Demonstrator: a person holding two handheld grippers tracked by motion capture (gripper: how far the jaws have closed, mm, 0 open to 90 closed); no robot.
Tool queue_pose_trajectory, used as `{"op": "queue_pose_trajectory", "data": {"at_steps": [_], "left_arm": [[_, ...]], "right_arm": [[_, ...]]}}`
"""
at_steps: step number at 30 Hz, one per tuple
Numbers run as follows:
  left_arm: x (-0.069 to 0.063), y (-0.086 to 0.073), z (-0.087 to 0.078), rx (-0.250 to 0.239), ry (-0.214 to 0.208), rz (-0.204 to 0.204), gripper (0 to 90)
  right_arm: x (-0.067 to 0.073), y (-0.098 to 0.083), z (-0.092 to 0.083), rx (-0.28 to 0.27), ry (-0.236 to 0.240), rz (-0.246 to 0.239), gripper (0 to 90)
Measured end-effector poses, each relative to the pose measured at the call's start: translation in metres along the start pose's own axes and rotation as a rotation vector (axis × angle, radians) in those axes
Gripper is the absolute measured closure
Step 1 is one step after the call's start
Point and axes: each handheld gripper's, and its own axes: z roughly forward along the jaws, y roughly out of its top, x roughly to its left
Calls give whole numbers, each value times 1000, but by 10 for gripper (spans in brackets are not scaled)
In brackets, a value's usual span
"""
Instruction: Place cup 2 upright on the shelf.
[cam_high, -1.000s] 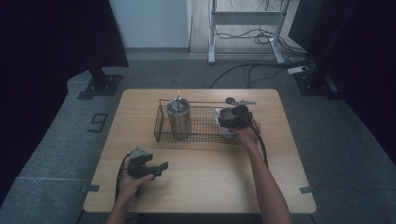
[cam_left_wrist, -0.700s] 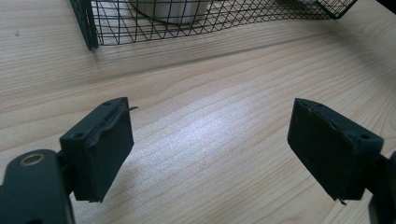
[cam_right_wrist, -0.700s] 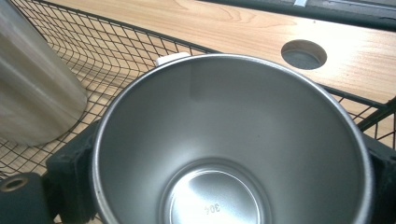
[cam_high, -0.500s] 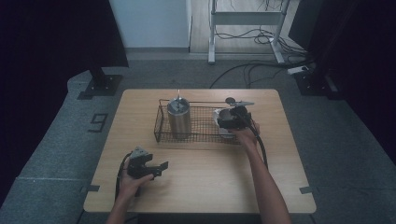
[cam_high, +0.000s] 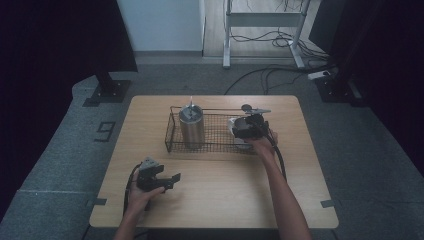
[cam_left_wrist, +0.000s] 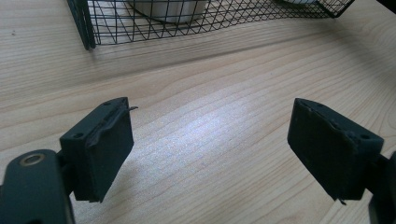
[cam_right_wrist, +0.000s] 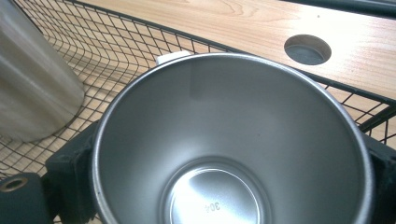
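From above, the right gripper hangs over the right end of the wire basket, clasping a steel cup there, while the left gripper waits aside on the table. The left gripper view shows its jaws parted, holding nothing. The right gripper view shows the cup upright between the jaws, near the steel canister.
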Motion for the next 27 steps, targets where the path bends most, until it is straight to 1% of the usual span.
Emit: {"op": "queue_pose_trajectory", "data": {"at_steps": [6, 8, 10, 15, 18, 20, 22, 24, 27], "left_arm": [[0, 0, 0, 1, 1, 1, 145], [-1, 0, 0, 2, 0, 3, 145], [-1, 0, 0, 3, -1, 4, 145], [-1, 0, 1, 8, -3, 8, 145], [-2, 0, 1, 8, -5, 9, 145], [-1, 0, 1, 8, -4, 8, 145], [-1, 0, 1, 9, -5, 8, 145], [-2, 0, 2, 14, -6, 10, 145], [-2, -1, 2, 17, -8, 12, 145]], "right_arm": [[6, 0, -1, 33, -28, -49, 56], [7, 1, -2, 44, -35, -49, 54], [7, 1, -2, 58, -56, -58, 52], [7, 0, -4, 69, -51, -53, 51], [6, 0, -4, 66, -46, -45, 39], [5, 1, -5, 60, -45, -41, 10], [4, 1, -7, 50, -30, -26, 0], [1, 2, -10, 25, -19, -5, 0], [-1, 4, -15, -3, -1, 10, 0]]}}
